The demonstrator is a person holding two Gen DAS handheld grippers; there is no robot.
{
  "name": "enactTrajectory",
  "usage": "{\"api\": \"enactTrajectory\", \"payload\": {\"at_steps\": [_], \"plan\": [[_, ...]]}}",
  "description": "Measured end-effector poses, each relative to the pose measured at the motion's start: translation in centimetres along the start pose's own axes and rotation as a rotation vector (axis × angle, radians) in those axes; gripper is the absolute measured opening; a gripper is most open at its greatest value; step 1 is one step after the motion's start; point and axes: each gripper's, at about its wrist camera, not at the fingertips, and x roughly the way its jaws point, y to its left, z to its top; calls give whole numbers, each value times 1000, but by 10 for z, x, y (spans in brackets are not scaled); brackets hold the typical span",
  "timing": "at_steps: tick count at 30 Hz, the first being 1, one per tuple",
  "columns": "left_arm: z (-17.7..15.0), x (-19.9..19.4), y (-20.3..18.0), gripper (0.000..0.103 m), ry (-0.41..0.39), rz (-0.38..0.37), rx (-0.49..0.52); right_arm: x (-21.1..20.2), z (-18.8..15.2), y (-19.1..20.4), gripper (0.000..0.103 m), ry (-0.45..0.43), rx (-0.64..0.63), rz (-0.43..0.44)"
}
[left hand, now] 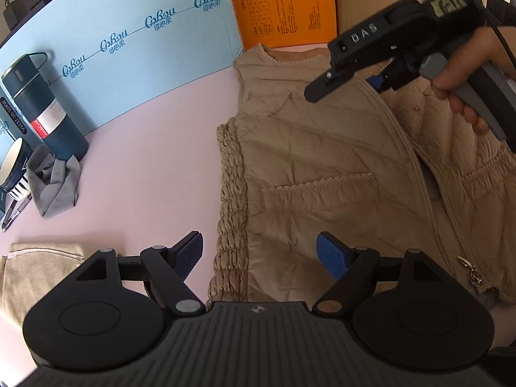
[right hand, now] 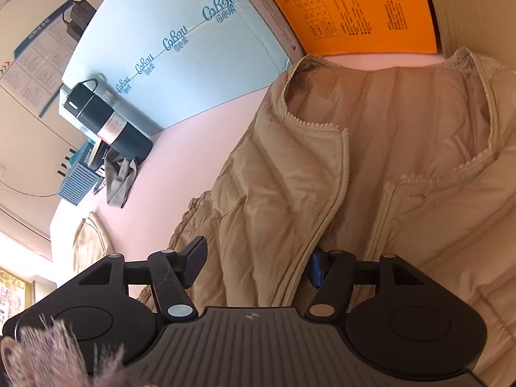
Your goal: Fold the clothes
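So there's a beige quilted puffer vest [left hand: 322,167] lying front-up on the pink tabletop [left hand: 145,177], collar toward the orange box [left hand: 280,3] at the back, zipper partly undone. The left gripper [left hand: 259,254] hangs over the vest's ruffled side edge near the hem, jaws spread wide, nothing between them, pads clear of the fabric. The right gripper [right hand: 256,266] sits low over the chest by the zipper, jaws about halfway apart; the blue pad is right beside the zipper edge, but the fabric isn't pinched. A hand [left hand: 464,74] holds that one. Off to the left: a dark thermos [left hand: 42,106] against a light blue box [left hand: 129,48], a crumpled grey cloth [left hand: 54,183], a striped cup [left hand: 14,167], and another tan garment [left hand: 35,274] at the table's near corner.
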Motion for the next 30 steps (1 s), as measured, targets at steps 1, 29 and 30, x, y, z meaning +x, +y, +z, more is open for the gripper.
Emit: {"api": "enactTrajectory", "payload": {"at_steps": [1, 29, 30], "plan": [[-2, 2, -3, 76, 6, -10, 9, -3, 7, -1, 62, 0, -11, -14], [64, 49, 7, 73, -108, -197, 14, 76, 111, -28, 34, -18, -94, 31], [64, 50, 5, 73, -109, -193, 22, 79, 112, -28, 34, -20, -100, 23]]}}
